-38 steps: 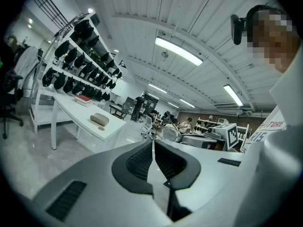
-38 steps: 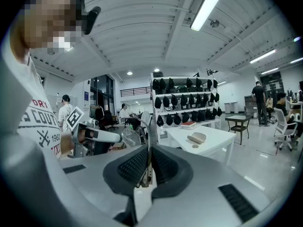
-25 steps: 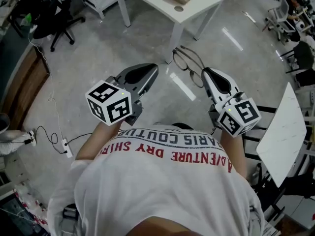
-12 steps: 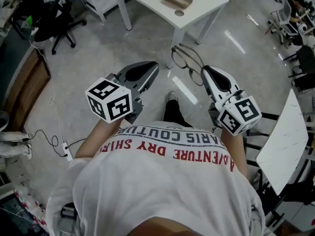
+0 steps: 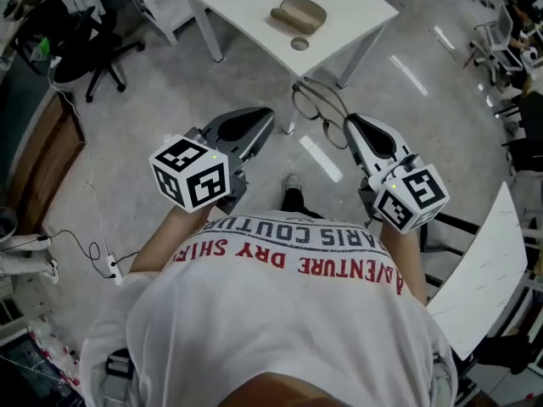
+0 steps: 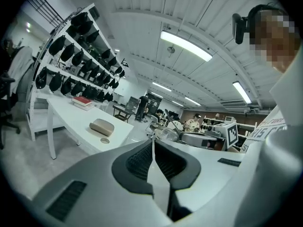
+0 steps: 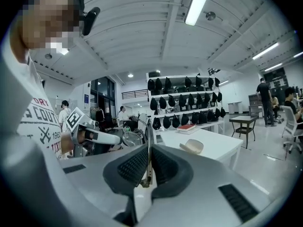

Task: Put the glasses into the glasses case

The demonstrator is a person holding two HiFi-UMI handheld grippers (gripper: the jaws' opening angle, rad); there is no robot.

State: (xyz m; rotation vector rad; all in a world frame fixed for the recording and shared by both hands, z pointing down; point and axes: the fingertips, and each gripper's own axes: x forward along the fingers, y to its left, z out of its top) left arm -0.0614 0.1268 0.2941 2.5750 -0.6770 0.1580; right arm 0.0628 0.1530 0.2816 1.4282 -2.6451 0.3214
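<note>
Short of the table (image 5: 246, 7), over the floor (image 5: 170, 91), I'm gripping the glasses (image 5: 309, 102) by one arm in the right tongs (image 5: 349, 119), keeping the lenses clear. Left tongs (image 5: 269, 114) are sitting clenched on nothing, probably staying free for the case (image 5: 299, 13) lying on that table.

Person wears a white short-sleeved T-shirt (image 5: 280, 337). It has two lines of capital print across the front, one dark and one red. A black head-mounted camera (image 6: 240, 26) sits on a black band over the head.

Left gripper (image 5: 266, 114): light grey moulded shell that tapers to the tip, with a dark grey inlay on top. The pads (image 6: 137, 162) are black and ribbed, and there is a dark slotted patch on the shell flank.

Right gripper (image 5: 349, 119): same build and colours.

Each gripper carries a white cube with black square markers at the rear, the left cube (image 5: 191, 175) and the right cube (image 5: 411, 197). Each cube has a small lit dot near its top edge.
</note>
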